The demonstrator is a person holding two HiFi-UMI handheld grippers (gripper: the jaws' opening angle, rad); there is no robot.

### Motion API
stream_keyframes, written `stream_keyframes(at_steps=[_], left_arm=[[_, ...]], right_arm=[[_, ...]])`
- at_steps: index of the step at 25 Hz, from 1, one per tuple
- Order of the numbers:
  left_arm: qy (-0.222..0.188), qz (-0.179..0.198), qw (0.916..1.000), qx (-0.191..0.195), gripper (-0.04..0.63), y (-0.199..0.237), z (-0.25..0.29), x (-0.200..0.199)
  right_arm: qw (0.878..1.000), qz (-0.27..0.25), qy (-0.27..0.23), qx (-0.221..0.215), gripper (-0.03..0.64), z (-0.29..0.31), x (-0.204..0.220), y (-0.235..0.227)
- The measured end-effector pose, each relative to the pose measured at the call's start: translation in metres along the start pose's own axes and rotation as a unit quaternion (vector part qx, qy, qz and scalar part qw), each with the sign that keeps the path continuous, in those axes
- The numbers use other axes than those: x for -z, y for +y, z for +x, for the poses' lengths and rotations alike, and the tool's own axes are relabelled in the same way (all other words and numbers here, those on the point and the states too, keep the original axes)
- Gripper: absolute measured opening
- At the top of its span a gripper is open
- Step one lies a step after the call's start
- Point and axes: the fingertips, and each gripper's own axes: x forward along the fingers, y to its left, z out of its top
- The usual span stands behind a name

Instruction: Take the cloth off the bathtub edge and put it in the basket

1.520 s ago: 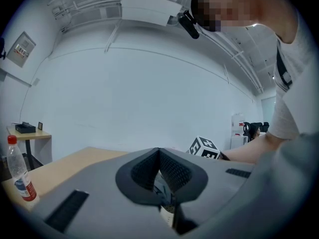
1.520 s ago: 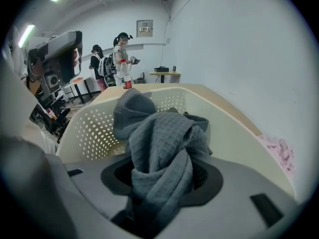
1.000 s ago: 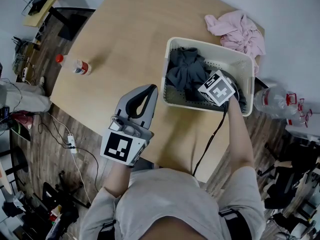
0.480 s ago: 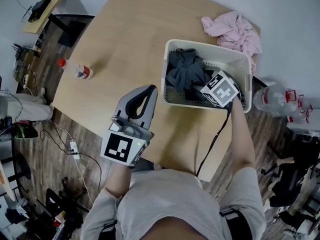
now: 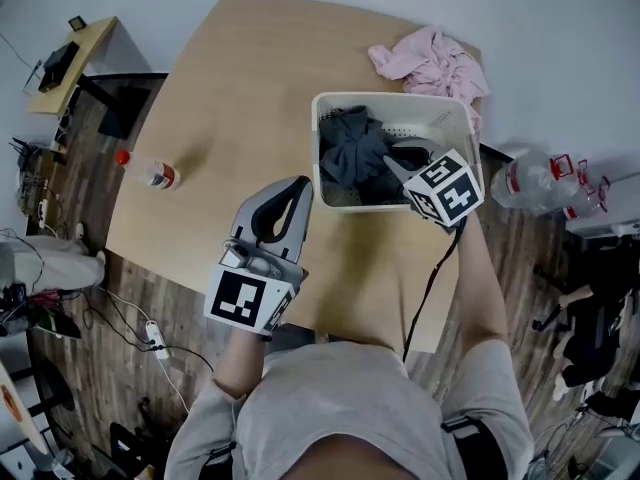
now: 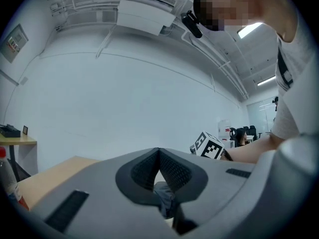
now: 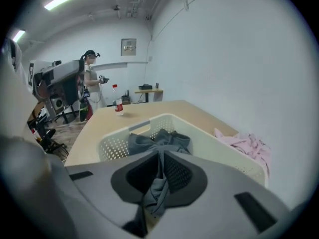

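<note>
Head view: white perforated basket (image 5: 390,98) sits on the wooden table (image 5: 240,88), far right side. Grey cloth (image 5: 350,153) is bunched inside it, left half. Right gripper (image 5: 388,160) is angled down over the basket, tips just above the cloth. Left gripper (image 5: 305,181) is over the table just beside the basket's near-left corner, empty. Pink cloth (image 5: 425,63) is heaped on the table behind the basket, touching its far rim. Red-capped bottle (image 5: 150,171) lies well apart to the left.

Left gripper view: fingers (image 6: 144,171) pressed together at the tips, pointing level. There's a grey patch in the gap below the tips; probably the basket's cloth seen beyond, can't confirm.

Right gripper view: fingers (image 7: 177,173) have just been closing and are pinching a fold of the grey cloth. The strip runs down between them, while the rest stays in the basket. A person (image 7: 91,83) stands in the far background.
</note>
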Motion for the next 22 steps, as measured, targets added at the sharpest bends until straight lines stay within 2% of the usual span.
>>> stream_keyframes(at_steps=[3, 10, 22], left_arm=[[-0.007, 0.003, 0.9997, 0.021, -0.003, -0.002, -0.004, -0.007], [-0.017, 0.011, 0.9975, 0.068, -0.003, -0.008, -0.015, -0.017], [-0.038, 0.02, 0.9874, 0.152, -0.003, -0.039, -0.04, -0.032]], right_arm=[[0.998, 0.038, -0.043, 0.026, 0.011, -0.018, -0.011, 0.006], [0.983, 0.09, -0.123, 0.101, 0.009, -0.06, -0.028, 0.028], [0.952, 0.143, -0.195, 0.188, 0.009, -0.126, -0.036, 0.085]])
